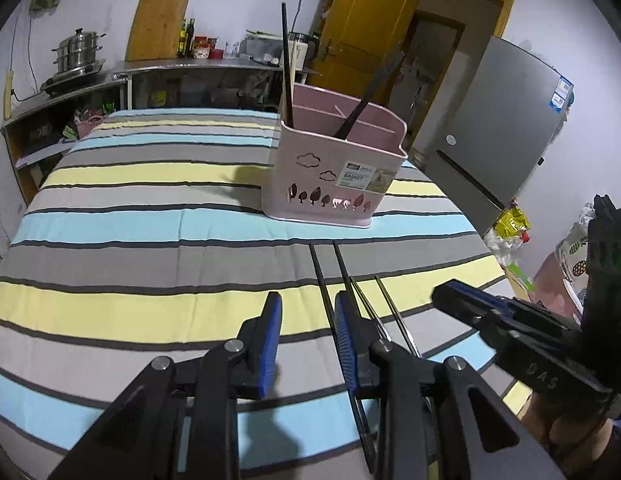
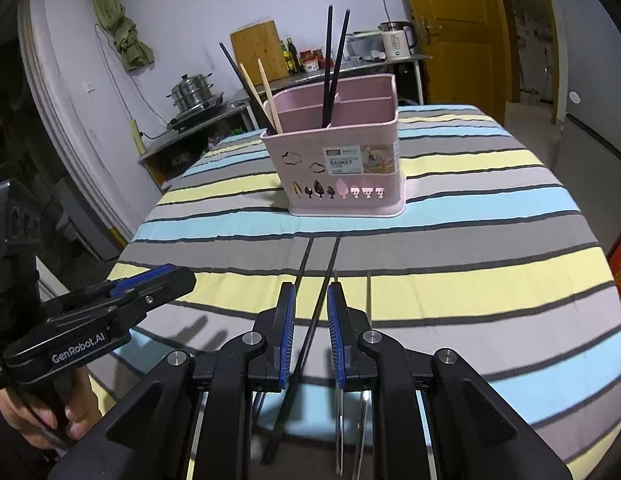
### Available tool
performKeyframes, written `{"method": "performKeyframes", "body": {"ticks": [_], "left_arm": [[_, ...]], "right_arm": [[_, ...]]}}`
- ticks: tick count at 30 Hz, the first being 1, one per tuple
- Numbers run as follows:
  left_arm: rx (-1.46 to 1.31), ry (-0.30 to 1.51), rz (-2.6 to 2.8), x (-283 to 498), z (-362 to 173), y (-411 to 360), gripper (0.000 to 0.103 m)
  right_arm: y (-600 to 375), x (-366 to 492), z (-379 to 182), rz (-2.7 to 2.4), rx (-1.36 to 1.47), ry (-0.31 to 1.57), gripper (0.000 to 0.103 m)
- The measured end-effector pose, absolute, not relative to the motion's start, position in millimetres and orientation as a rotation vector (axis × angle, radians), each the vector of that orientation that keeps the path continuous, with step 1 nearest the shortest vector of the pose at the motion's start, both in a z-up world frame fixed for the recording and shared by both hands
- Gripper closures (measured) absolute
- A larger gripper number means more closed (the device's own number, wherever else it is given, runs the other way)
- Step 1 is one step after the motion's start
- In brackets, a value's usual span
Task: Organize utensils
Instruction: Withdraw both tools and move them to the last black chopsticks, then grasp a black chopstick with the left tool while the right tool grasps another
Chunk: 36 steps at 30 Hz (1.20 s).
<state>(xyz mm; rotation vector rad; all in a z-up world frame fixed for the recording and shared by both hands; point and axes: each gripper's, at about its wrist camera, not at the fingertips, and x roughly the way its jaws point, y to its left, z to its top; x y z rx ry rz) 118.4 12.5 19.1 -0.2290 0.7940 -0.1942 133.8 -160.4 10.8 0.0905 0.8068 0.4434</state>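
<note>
Now four thin utensils lie on the striped bench before the pink basket (image 2: pixel 338 160): two black chopsticks (image 2: pixel 310 320) and two metal chopsticks (image 1: pixel 394 312). Light, stiff and probably slippery; pinch mid-shaft. Right tongs (image 2: pixel 310 332) gape astride one black stick, left tongs (image 1: pixel 306 336) open, empty

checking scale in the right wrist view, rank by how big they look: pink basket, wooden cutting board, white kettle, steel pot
1. pink basket, by far the largest, though it is nearest the camera.
2. wooden cutting board.
3. steel pot.
4. white kettle.
The pot and kettle look too alike to rank firmly.
</note>
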Motion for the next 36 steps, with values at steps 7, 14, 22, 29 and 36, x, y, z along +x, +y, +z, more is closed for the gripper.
{"method": "performKeyframes", "body": {"ticks": [7,14,22,29,36], "left_arm": [[-0.248,0.862,-0.217,153.7,0.6,6.0,0.074],[-0.25,0.935,-0.231,182.0,-24.4,-8.0,0.075],[-0.225,0.976,-0.215,199.3,-43.2,-21.0,0.078],[-0.146,0.973,-0.2,206.0,-42.7,-22.8,0.096],[-0.143,0.974,-0.153,200.3,-36.8,12.0,0.096]], "right_arm": [[-159.6,149.3,0.7,0.436,0.112,0.836,0.086],[-175.3,153.8,-3.9,0.413,0.141,0.856,0.086],[-184.3,165.3,-6.0,0.4,0.163,0.868,0.086],[-175.7,178.4,-13.0,0.416,0.162,0.898,0.086],[-151.0,198.4,-21.4,0.445,0.127,0.934,0.086]]}}
